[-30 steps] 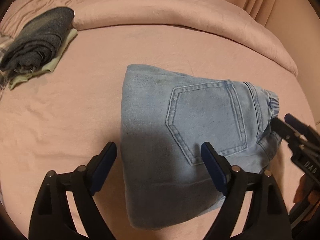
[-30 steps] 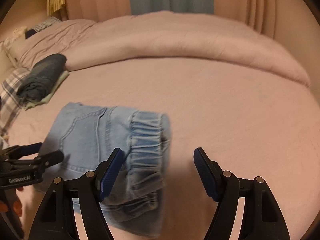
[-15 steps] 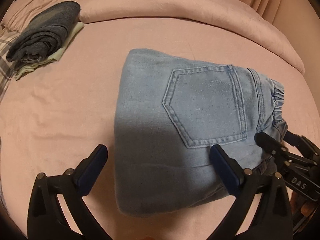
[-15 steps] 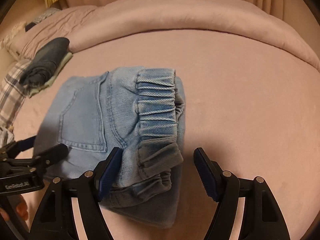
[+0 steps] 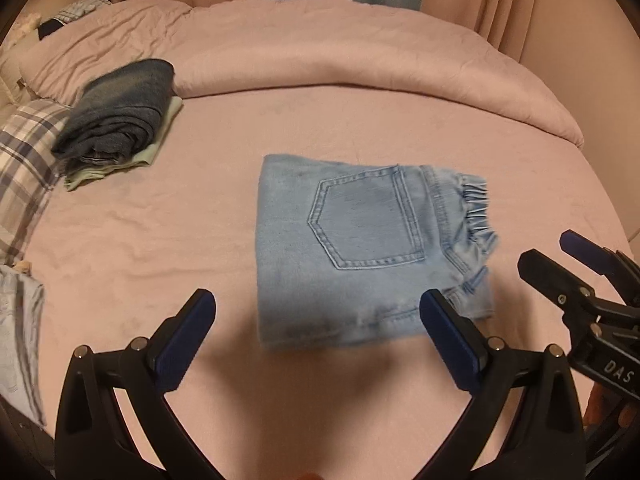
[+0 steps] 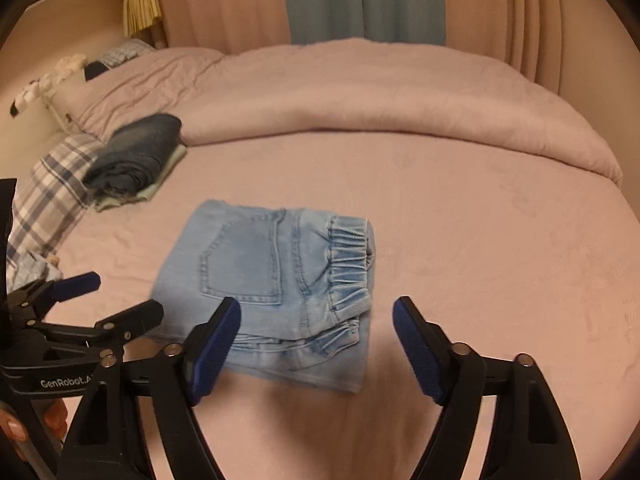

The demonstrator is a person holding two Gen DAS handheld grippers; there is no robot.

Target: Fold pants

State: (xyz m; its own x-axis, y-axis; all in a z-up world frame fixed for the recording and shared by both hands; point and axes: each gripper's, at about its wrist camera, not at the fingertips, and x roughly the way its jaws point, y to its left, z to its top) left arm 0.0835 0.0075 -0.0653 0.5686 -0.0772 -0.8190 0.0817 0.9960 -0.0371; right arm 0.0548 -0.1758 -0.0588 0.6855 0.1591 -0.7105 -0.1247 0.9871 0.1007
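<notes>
Light blue jeans (image 5: 360,248) lie folded into a compact rectangle on the pink bed sheet (image 5: 160,280), back pocket up and elastic waistband to the right. In the right wrist view the pants (image 6: 264,276) show their stacked layers at the near edge. My left gripper (image 5: 318,304) hovers wide open above the near edge of the pants, touching nothing. At their waistband side my right gripper (image 6: 316,306) also stands off the pants, its jaws opening and gripping nothing. Each gripper shows in the other view: the right gripper (image 5: 546,248), the left gripper (image 6: 124,294).
A folded dark blue garment (image 5: 116,128) rests on a pale green one at the back left. A plaid pillow (image 5: 28,152) and a light blue cloth (image 5: 16,320) lie along the left edge. A rolled pink duvet (image 5: 360,52) runs across the back. Fingers of a hand (image 6: 12,428) hold the left gripper.
Both grippers have drawn back and up from the pants, which now lie free and look smaller. The left jaws have widened, and the right jaws stand a little wider.
</notes>
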